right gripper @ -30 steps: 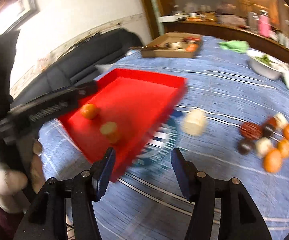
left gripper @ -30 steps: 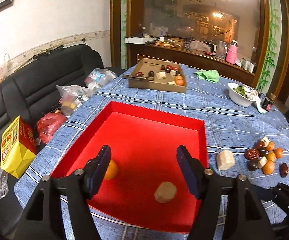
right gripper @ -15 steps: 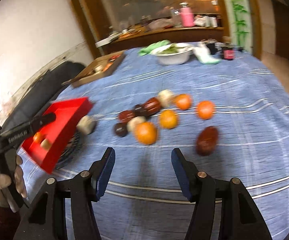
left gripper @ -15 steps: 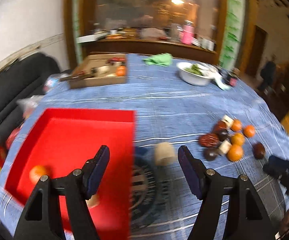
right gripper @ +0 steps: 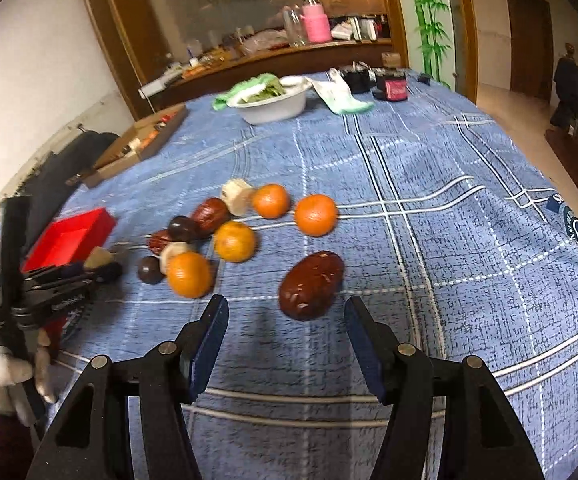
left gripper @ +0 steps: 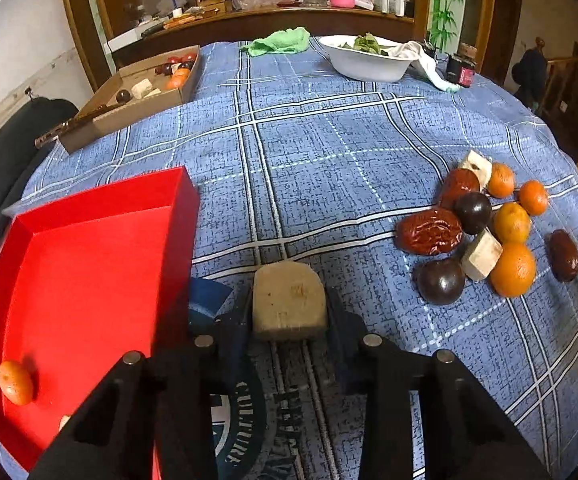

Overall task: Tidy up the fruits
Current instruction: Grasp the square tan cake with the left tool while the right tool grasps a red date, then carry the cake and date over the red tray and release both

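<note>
Left gripper (left gripper: pixel 289 312) clamped on a beige chunk (left gripper: pixel 288 300), fingers pressed to both its sides, held just beside the red tray (left gripper: pixel 89 216) on the blue plaid tablecloth (left gripper: pixel 309 152). One small orange (left gripper: pixel 15 383) lies in the tray's near corner. Right gripper (right gripper: pixel 285 340) spread wide, holding nothing, hovering just short of a dark red date (right gripper: pixel 311 285). Loose fruit pile (right gripper: pixel 225 232) sits beyond it.

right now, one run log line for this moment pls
left gripper: shut on beige chunk | right gripper: open, near red date | red tray: one orange
</note>
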